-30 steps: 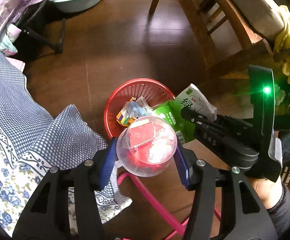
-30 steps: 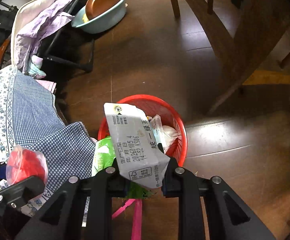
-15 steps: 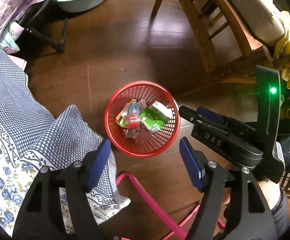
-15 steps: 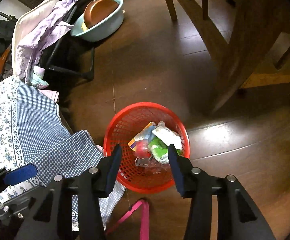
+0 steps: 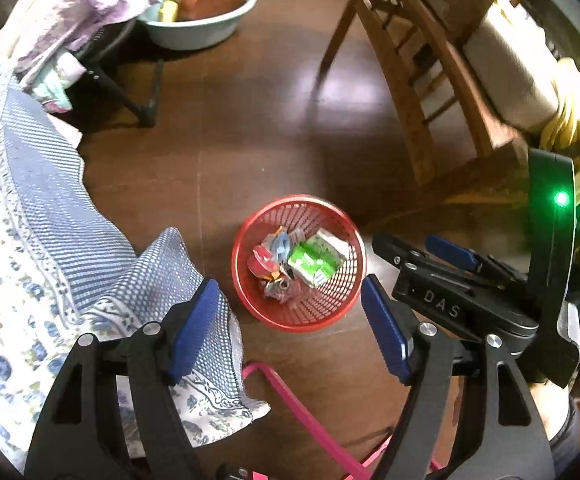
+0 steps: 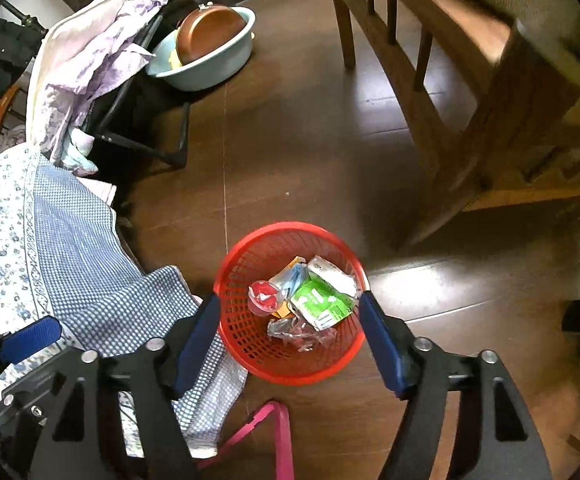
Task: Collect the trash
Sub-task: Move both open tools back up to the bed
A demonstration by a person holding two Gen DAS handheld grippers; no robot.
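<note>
A red mesh basket point(image 5: 309, 316) point(image 6: 250, 344) stands on the dark wooden floor below both grippers. In it lie a green and white carton point(image 5: 311, 260) point(image 6: 317, 300), a clear cup with red contents point(image 5: 260, 262) point(image 6: 264, 296) and crumpled clear plastic point(image 6: 301, 330). My left gripper point(image 5: 288, 286) hangs above the basket with its jaws opening and nothing between the blue pads. My right gripper point(image 6: 288, 298) hangs over it too, jaws opening and empty. It also shows at the right of the left wrist view as the right gripper point(image 5: 441, 264).
A blue checked and flowered cloth point(image 5: 70, 240) hangs at the left, close to the basket. A pink strap point(image 5: 297, 412) lies on the floor in front. A wooden chair point(image 5: 409, 80) stands at the right. A teal basin with a brown pan point(image 6: 210, 52) sits at the back.
The left gripper let go of the clear cup and the right one of the carton; both now lie in the basket. Both grippers opened wide and rose away from it.
</note>
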